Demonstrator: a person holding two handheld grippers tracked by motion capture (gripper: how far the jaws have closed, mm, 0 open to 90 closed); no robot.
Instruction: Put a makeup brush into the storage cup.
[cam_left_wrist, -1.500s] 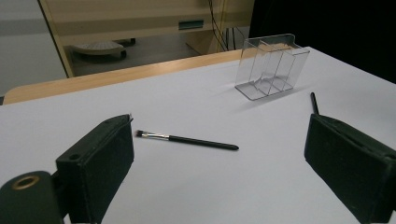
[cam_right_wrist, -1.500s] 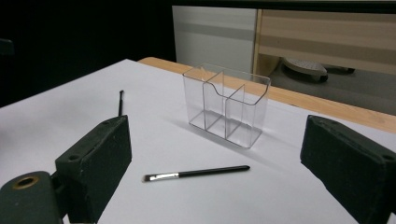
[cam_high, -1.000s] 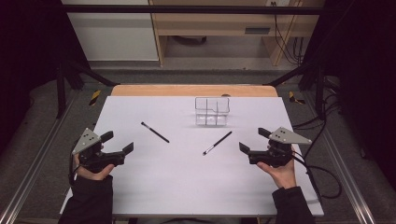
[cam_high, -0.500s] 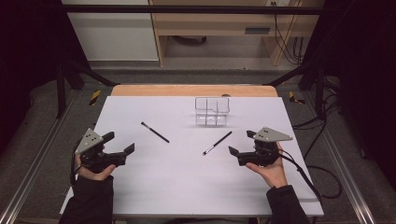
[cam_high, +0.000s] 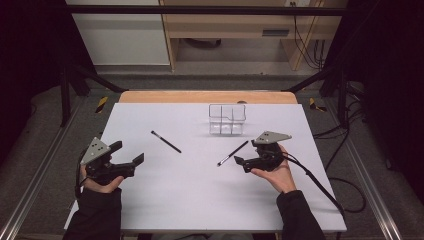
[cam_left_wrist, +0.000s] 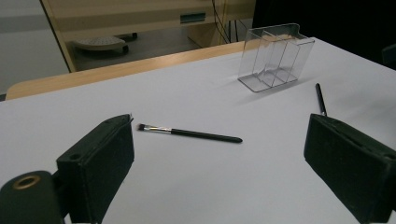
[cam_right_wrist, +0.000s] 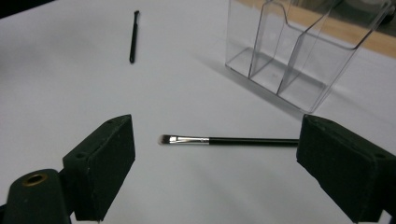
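Thin black-handled makeup brush with silver ferrule (cam_right_wrist: 224, 140) lies flat on the white table (cam_high: 200, 200), just in front of the clear three-slot acrylic organiser (cam_high: 227, 119). Right gripper (cam_high: 246, 153) has jaws wide, nothing between the pads. Advice: drop lower, straddle mid-handle, then close. Handle end is hidden behind the right jaw. Left gripper (cam_high: 131, 153) wide, idle; second black brush (cam_left_wrist: 189, 133) lies ahead of it.

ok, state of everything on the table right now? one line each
Clear plastic three-slot organizer: upright, empty.
Black makeup brush nearer the right gripper: lying flat on the white table, not gripped.
Second black makeup brush: lying flat, left of the organizer, untouched.
Right gripper: open, jaws aimed at the nearer brush, nothing between the pads.
Left gripper: open, empty.
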